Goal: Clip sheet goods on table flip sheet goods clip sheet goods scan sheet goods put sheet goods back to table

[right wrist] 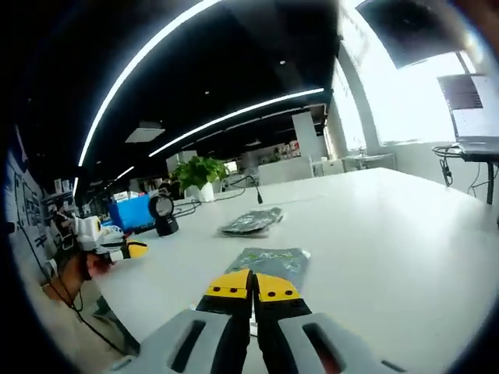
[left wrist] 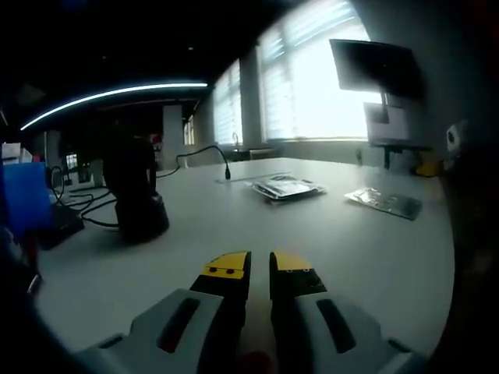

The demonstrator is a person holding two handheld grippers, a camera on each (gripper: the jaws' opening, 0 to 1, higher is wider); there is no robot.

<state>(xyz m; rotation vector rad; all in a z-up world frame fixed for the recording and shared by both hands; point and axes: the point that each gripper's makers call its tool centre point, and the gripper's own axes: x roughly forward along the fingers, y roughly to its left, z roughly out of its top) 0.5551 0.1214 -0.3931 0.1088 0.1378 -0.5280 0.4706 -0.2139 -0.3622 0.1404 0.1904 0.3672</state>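
Office clutter around a white table

On the white table [left wrist: 234, 226], the left gripper view has a black cylindrical device [left wrist: 136, 195] at about nine o'clock, cables [left wrist: 86, 204] trailing beside it toward a blue box [left wrist: 25, 195] at the far left, and a gooseneck microphone [left wrist: 222, 162] near twelve o'clock. A dark wall monitor [left wrist: 374, 66] hangs at one o'clock beside bright windows [left wrist: 312, 78]. In the right gripper view, a potted plant [right wrist: 199, 173] stands at eleven o'clock, an open laptop [right wrist: 475, 117] at two o'clock, and ceiling light strips [right wrist: 234, 115] run overhead.
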